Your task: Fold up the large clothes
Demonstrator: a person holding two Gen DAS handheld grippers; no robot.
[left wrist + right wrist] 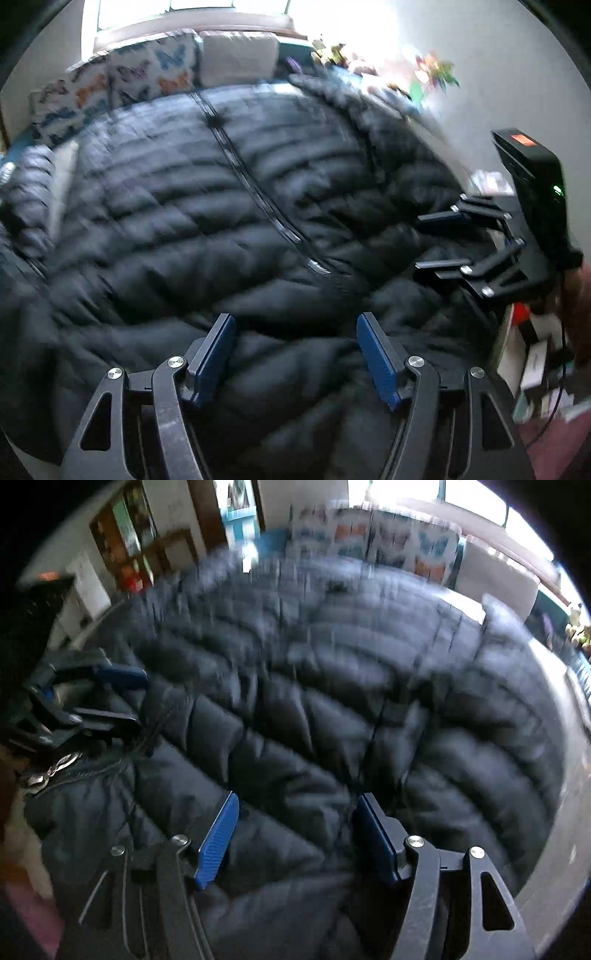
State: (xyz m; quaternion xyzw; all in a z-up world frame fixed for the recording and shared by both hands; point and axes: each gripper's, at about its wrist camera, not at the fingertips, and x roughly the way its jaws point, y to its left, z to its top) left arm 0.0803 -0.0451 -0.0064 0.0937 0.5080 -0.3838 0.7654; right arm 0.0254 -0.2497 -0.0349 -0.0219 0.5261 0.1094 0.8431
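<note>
Left wrist view: the black quilted puffer jacket (229, 206) fills the centre of the frame, its zipper (255, 184) running diagonally. The left tongs (295, 325) stand open at lower centre, holding nothing. The right tongs (439, 240) appear at right, open.

Right wrist view: the right tongs stand open at lower centre; butterfly-print pillows (399, 546) at top.

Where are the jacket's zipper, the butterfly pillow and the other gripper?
zipper (255, 188), left wrist view, mid-length of the track.
butterfly pillow (155, 70), left wrist view, its printed face.
right gripper (436, 240), left wrist view, between its fingertips.
</note>
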